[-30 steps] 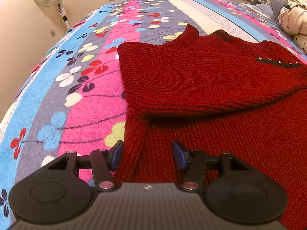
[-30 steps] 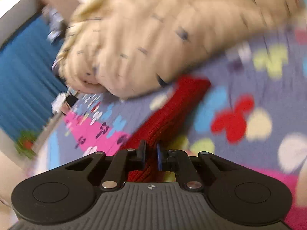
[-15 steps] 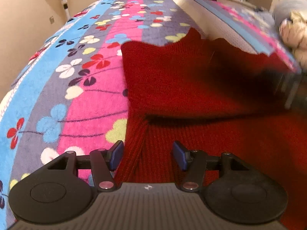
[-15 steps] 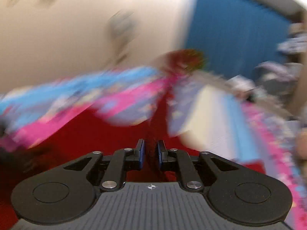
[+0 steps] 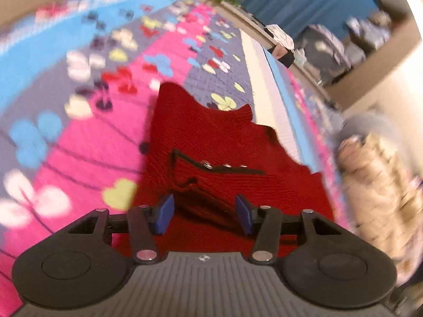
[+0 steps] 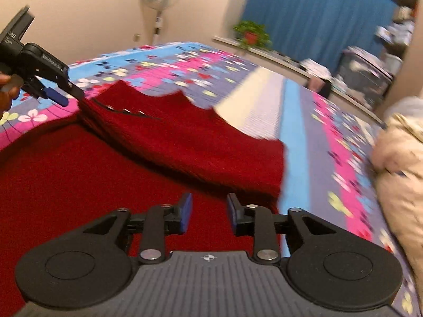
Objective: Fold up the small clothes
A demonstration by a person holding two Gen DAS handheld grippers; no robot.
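A red sweater (image 6: 164,142) is spread on a flowered bed (image 6: 264,100). The right gripper (image 6: 208,212) has just been opening, fingers spread and empty; the left gripper (image 5: 203,214) has been closing slightly, fingers apart, nothing gripped.

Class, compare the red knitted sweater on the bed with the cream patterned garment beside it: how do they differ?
The red knitted sweater lies spread flat with one part folded over; the cream patterned garment sits bunched in a heap. The sweater is plain red with a dark trim strip; the garment is pale and speckled. Both rest on the floral bedspread.

A dark red knit sweater (image 5: 211,142) lies on a pink, blue and grey flowered bedspread (image 5: 79,84).
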